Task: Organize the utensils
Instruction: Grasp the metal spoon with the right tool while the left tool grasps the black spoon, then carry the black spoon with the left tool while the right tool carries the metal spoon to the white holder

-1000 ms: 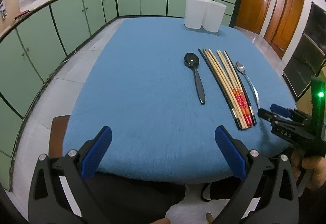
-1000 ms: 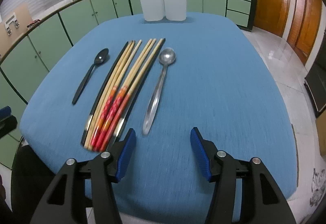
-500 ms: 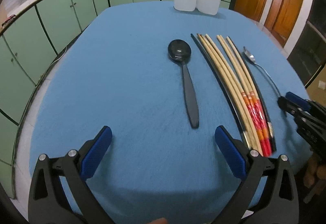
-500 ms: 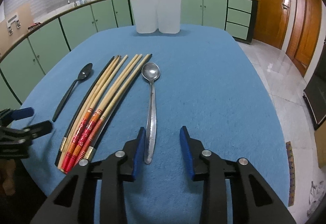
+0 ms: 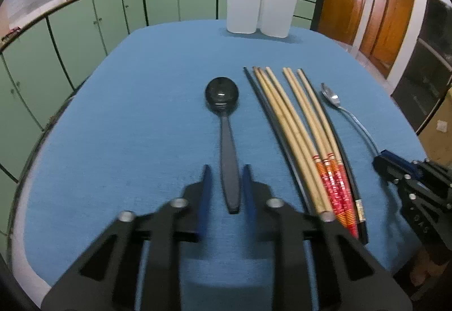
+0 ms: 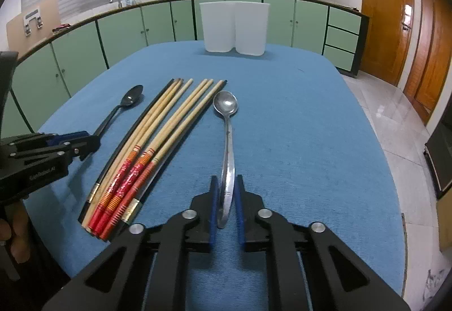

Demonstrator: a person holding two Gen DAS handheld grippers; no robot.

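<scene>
Utensils are lying in a row on the blue tablecloth [image 6: 296,119], handles toward the near edge: a black spoon [image 5: 228,141] on the left, a bundle of chopsticks [image 6: 158,138] in the middle, and a metal spoon [image 6: 227,138] on the right. Two white containers [image 6: 234,27] are standing side by side at the far end, well apart from the row.

Both spoons are looking light and rigid. The metal one is probably slick and thin at the handle, so a pinch across the handle's flat width, near its end, is likely the steadiest hold; a long spoon held that far back may droop or swing. The black spoon appears to be plastic, slightly less slippery, with a broader handle offering the same hold. The cloth is giving a soft bed that may let the pads sink beside a handle.

The left gripper [image 5: 224,186] is closing, its blue pads flanking the black spoon's handle near the end; narrow strips of cloth are showing on either side, so it is not yet pinching. The right gripper [image 6: 226,203] is also closing, with the metal spoon's handle standing on edge between its pads; the handle is sitting close to both, yet the right wrist view is not showing firm contact.
</scene>
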